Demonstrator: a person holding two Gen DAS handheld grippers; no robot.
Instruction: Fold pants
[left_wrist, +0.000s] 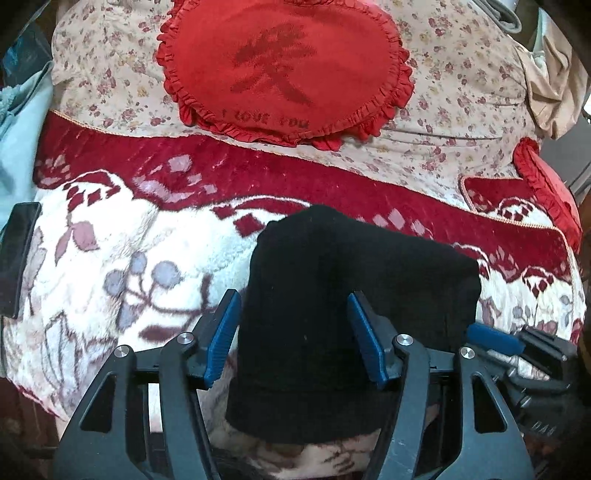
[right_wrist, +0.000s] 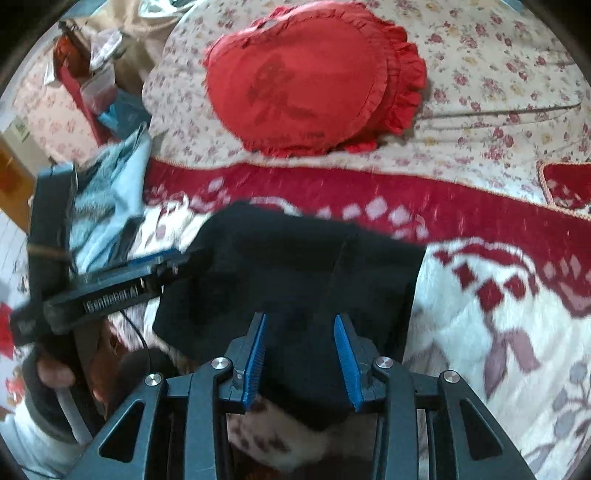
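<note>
The black pants (left_wrist: 332, 288) lie folded into a compact bundle on the red and white blanket (left_wrist: 110, 258). My left gripper (left_wrist: 293, 332) is open, its blue pads on either side of the bundle's near left part, not closed on it. The pants also show in the right wrist view (right_wrist: 295, 266). My right gripper (right_wrist: 300, 354) is open over the bundle's near right edge, with cloth between the spread pads. The left gripper (right_wrist: 173, 260) shows from the side in the right wrist view, at the bundle's left edge.
A red heart-shaped frilled pillow (left_wrist: 284, 70) lies on the floral sheet (left_wrist: 461, 92) beyond the blanket. A second red pillow (left_wrist: 550, 184) is at the right edge. A dark phone (left_wrist: 18, 258) and light blue cloth (right_wrist: 110, 195) lie at the left.
</note>
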